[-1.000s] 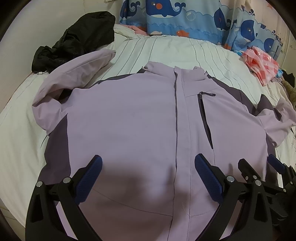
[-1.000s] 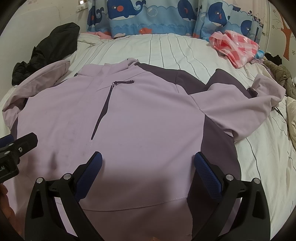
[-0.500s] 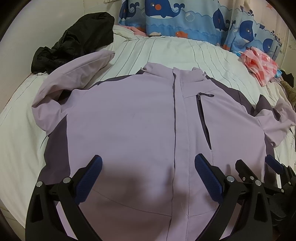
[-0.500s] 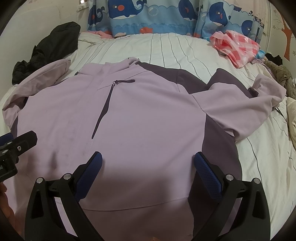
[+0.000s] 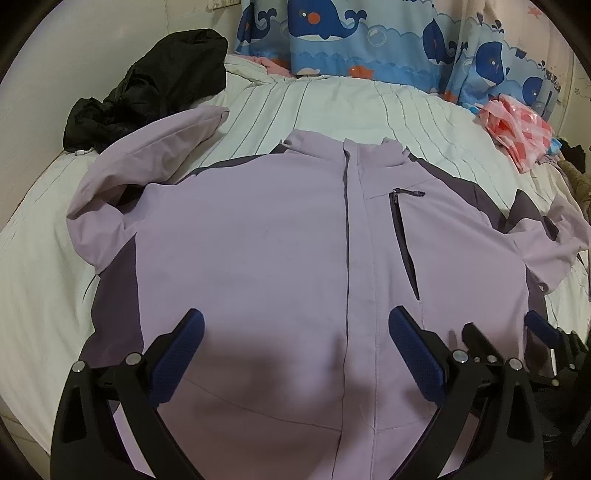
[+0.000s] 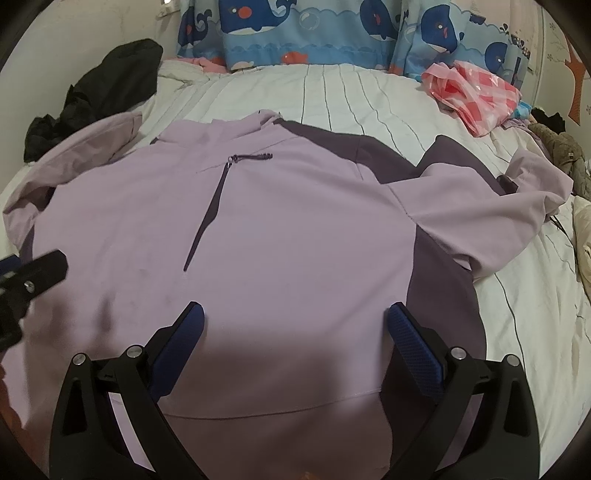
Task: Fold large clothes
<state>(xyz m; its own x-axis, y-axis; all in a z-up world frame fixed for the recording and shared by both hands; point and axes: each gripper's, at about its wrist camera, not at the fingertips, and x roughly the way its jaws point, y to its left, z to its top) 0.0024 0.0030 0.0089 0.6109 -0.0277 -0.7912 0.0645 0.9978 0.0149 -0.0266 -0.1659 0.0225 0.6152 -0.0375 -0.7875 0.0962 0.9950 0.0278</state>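
Lilac jacket lies front-up, zipped, spread flat on a white striped bedsheet, collar toward the whale-print bedding. Left gripper and right gripper hover side by side over the hem, jaws wide apart, nothing held. Left view only: full left sleeve folded back up toward a black garment, plus the right gripper at frame edge. Right view only: whole right sleeve bent on the sheet, brown clothing at bed edge. Pink checked plastic bag sits near the pillows.
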